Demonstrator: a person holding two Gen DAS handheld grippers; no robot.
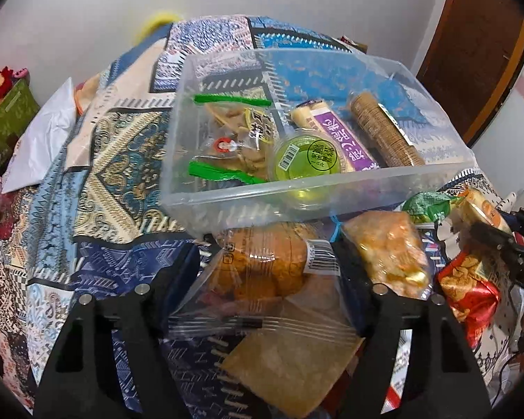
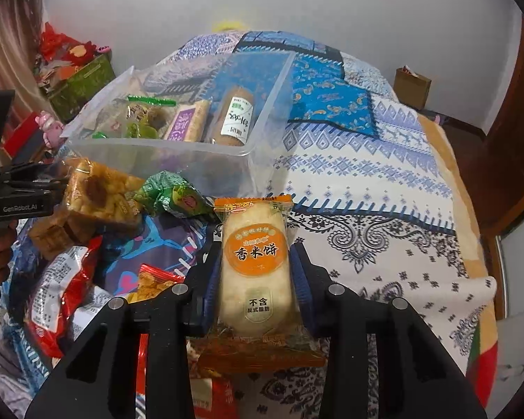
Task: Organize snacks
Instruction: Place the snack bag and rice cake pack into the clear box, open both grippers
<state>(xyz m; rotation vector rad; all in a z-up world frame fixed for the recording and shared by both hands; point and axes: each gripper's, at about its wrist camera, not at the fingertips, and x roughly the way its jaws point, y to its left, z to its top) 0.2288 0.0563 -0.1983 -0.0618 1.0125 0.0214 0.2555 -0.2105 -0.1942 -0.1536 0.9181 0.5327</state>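
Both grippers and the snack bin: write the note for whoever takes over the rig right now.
Right gripper: shut on the orange rice cracker pack, held short of the clear plastic bin.
Left gripper: its fingers flank the clear-wrapped bread; grip not confirmed.
Done: cracker roll, purple-label bar, green jelly cup and green-edged snack bag are in the bin.
Left: both packs at the grippers, plus the caramel puffed-rice block, green wrapped snack and red packets on the patterned cloth.

A patchwork blue-and-white patterned bedspread [image 2: 359,174] covers the bed. A small brown cardboard box [image 2: 411,87] stands by the white wall [image 2: 332,7], near a dark wooden door [image 1: 478,52]. A green box [image 2: 84,83] carries red decorations.
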